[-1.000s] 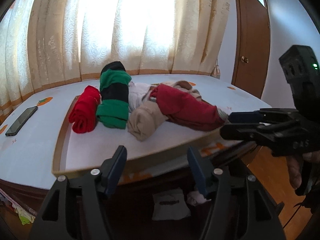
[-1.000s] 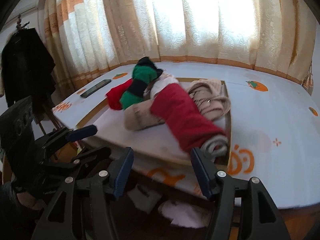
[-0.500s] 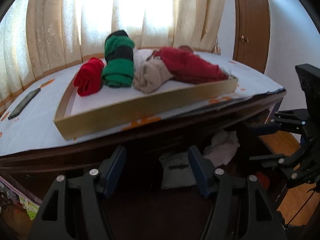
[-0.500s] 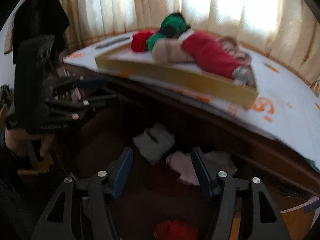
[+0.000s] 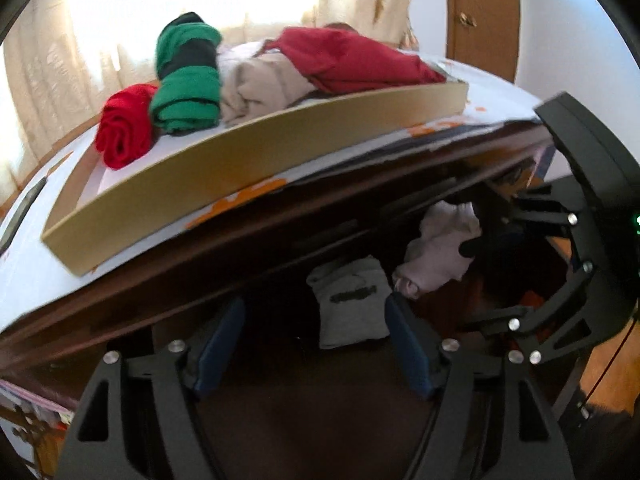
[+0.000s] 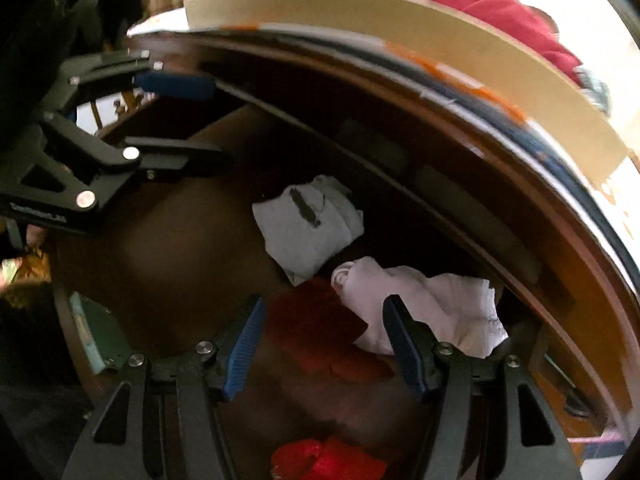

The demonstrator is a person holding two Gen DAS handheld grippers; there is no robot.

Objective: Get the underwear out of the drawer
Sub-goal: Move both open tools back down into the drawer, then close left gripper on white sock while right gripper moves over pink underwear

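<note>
The dark wooden drawer (image 6: 168, 240) stands open under the table top. A folded grey piece of underwear (image 5: 352, 304) (image 6: 308, 228) lies in it. A crumpled white piece (image 5: 440, 248) (image 6: 424, 304) lies beside it, with red pieces (image 6: 336, 336) below. My left gripper (image 5: 316, 340) is open and empty, just short of the grey piece. My right gripper (image 6: 324, 336) is open and empty over the red and white pieces; it also shows in the left wrist view (image 5: 516, 264). The left gripper appears at the left of the right wrist view (image 6: 180, 120).
A shallow tan tray (image 5: 240, 168) on the table top holds rolled red (image 5: 128, 128), green and black (image 5: 188, 80), beige (image 5: 264, 84) and dark red (image 5: 352, 60) clothes. A phone's edge (image 5: 24, 208) lies at the far left. A wooden door (image 5: 480, 16) is at the back right.
Both grippers have dropped from above the table top down to the open drawer and moved in toward the underwear. Both stayed open.
</note>
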